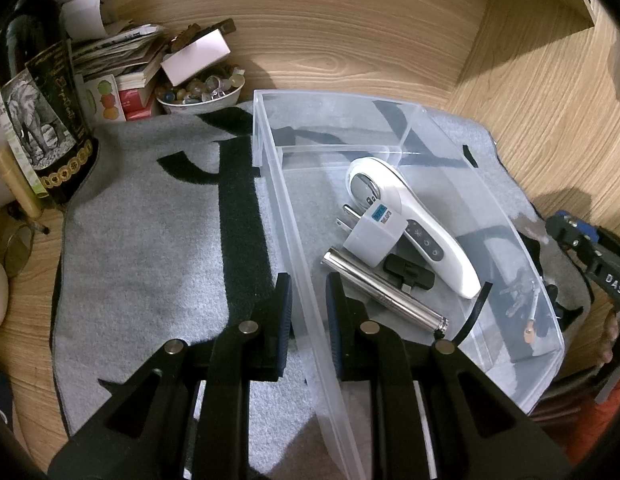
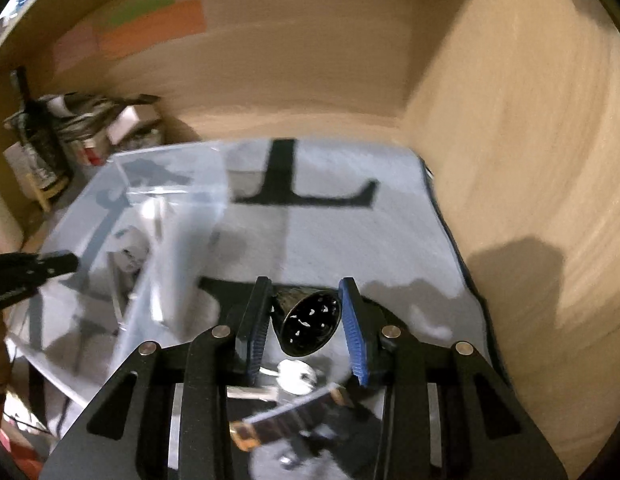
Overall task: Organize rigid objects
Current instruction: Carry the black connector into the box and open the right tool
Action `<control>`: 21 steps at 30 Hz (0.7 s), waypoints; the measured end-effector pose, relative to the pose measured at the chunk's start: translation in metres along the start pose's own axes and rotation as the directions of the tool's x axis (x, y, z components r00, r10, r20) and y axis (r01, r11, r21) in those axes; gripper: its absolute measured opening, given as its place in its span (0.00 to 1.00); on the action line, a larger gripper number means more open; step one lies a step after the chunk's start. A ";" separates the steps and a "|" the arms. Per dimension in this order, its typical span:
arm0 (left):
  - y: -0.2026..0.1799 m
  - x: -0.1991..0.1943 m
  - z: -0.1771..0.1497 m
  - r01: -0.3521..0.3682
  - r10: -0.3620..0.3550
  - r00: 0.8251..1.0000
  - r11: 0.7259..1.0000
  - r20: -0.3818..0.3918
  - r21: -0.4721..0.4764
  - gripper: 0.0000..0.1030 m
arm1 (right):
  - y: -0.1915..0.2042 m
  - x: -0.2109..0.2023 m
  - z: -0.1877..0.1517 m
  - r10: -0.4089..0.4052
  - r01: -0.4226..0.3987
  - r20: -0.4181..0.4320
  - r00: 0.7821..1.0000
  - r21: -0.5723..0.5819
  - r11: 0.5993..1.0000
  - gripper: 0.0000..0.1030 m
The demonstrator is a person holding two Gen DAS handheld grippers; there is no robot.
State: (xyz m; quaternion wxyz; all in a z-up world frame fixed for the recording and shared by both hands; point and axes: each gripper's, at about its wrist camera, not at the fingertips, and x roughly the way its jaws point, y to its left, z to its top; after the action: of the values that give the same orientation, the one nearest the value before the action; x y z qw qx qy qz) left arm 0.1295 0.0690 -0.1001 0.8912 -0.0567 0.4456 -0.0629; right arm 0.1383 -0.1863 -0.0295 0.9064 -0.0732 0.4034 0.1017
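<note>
A clear plastic bin (image 1: 270, 168) stands on a grey mat (image 1: 150, 240). In it lie a white handheld device (image 1: 421, 224), a white plug adapter (image 1: 369, 240), a silver cylinder (image 1: 381, 296) and a small black clip (image 1: 409, 272). My left gripper (image 1: 308, 304) straddles the bin's left wall, jaws close around it. In the blurred right wrist view, my right gripper (image 2: 306, 316) is shut on a dark perforated metal cone (image 2: 310, 320), held above the mat beside the bin (image 2: 158, 216). Keys (image 2: 294, 376) hang below it.
A dark bottle (image 1: 50, 120), papers, boxes and a bowl of beads (image 1: 202, 92) crowd the back left corner. Wooden walls (image 1: 529, 100) close in behind and on the right. The right gripper shows at the bin's right (image 1: 589, 256).
</note>
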 end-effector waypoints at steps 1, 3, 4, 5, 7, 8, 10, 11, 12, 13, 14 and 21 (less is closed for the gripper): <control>0.000 0.000 0.000 -0.001 0.001 1.000 1.000 0.000 0.001 0.16 | 0.007 -0.002 0.004 0.008 -0.007 0.012 1.000 -0.020 1.000 0.31; 0.000 0.000 0.000 -0.001 0.001 1.000 1.000 0.000 0.002 0.16 | 0.019 -0.002 0.010 0.024 -0.022 0.030 0.999 -0.047 0.999 0.31; 0.000 0.000 0.000 -0.001 0.001 1.000 1.000 0.000 0.002 0.16 | 0.025 -0.003 0.013 0.041 -0.039 0.039 0.998 -0.059 0.997 0.31; 0.000 0.000 0.000 0.000 0.000 1.000 1.000 0.000 0.001 0.16 | 0.030 -0.004 0.015 0.053 -0.050 0.046 0.998 -0.069 0.996 0.31; 0.000 0.000 0.000 -0.001 0.001 1.000 1.000 0.000 0.001 0.16 | 0.040 -0.006 0.019 0.078 -0.072 0.060 0.995 -0.090 0.993 0.31; 0.000 0.000 0.000 -0.001 0.001 1.000 1.000 0.001 0.001 0.16 | 0.045 -0.006 0.021 0.089 -0.082 0.068 0.994 -0.097 0.992 0.31; 0.000 0.000 0.000 -0.001 0.001 1.000 1.000 0.001 0.000 0.16 | 0.054 -0.008 0.023 0.108 -0.099 0.083 0.991 -0.108 0.989 0.31; 0.000 0.000 0.000 -0.001 0.001 1.000 1.000 0.001 0.001 0.16 | 0.057 -0.009 0.024 0.119 -0.109 0.087 0.989 -0.109 0.988 0.31; 0.000 0.000 0.000 -0.001 0.001 1.000 1.000 0.001 0.002 0.16 | 0.062 -0.009 0.025 0.143 -0.133 0.088 0.986 -0.111 0.985 0.31; 0.000 0.000 0.000 -0.001 0.001 1.000 1.000 0.001 0.002 0.16 | 0.065 -0.008 0.025 0.158 -0.148 0.088 0.984 -0.113 0.983 0.31; 0.000 0.000 0.000 -0.002 0.002 1.000 1.000 0.001 0.002 0.16 | 0.069 -0.007 0.025 0.168 -0.158 0.085 0.982 -0.116 0.981 0.31; -0.001 0.000 0.000 -0.001 0.001 1.000 1.000 0.001 0.002 0.16 | 0.096 0.012 0.018 0.200 -0.195 0.011 0.980 -0.164 0.967 0.31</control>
State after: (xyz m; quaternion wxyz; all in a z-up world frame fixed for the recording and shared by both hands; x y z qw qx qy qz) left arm 0.1297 0.0682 -0.1000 0.8916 -0.0556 0.4450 -0.0629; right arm 0.1359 -0.0884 -0.0319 0.8883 -0.1047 0.3866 0.2248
